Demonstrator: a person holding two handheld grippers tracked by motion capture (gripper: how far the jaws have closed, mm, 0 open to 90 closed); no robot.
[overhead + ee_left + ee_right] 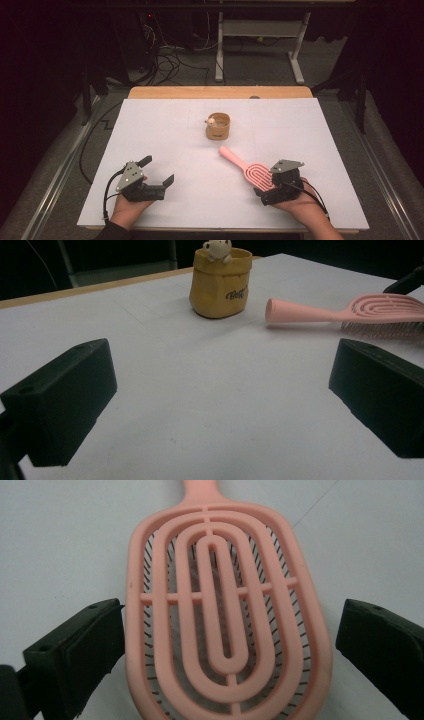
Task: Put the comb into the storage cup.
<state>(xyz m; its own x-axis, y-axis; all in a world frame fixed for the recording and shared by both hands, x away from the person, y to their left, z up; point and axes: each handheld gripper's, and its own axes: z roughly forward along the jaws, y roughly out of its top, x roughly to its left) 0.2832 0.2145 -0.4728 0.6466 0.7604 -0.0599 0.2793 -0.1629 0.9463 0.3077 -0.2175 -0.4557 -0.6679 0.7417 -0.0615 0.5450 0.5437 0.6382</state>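
Observation:
A pink hairbrush (248, 171) lies bristles down on the white table sheet (150, 125), its handle pointing toward a small yellow pot (218, 127) with a little bear figure at its rim. My right gripper (266, 181) is at the brush head, open, one jaw on each side of it. In the right gripper view the brush (225, 615) lies between the jaws of that gripper (231, 612); the left jaw is almost at its edge, the right jaw stands apart. My left gripper (157, 170) rests open at the front left, holding nothing. Ahead of the left gripper (222, 360) stand the pot (220, 282) and brush (340, 312).
The sheet covers a wooden table whose bare far edge (220, 92) shows behind the pot. Beyond it, on the floor, are cables (170, 60) and a white desk frame (260, 35). Open sheet lies between the two grippers.

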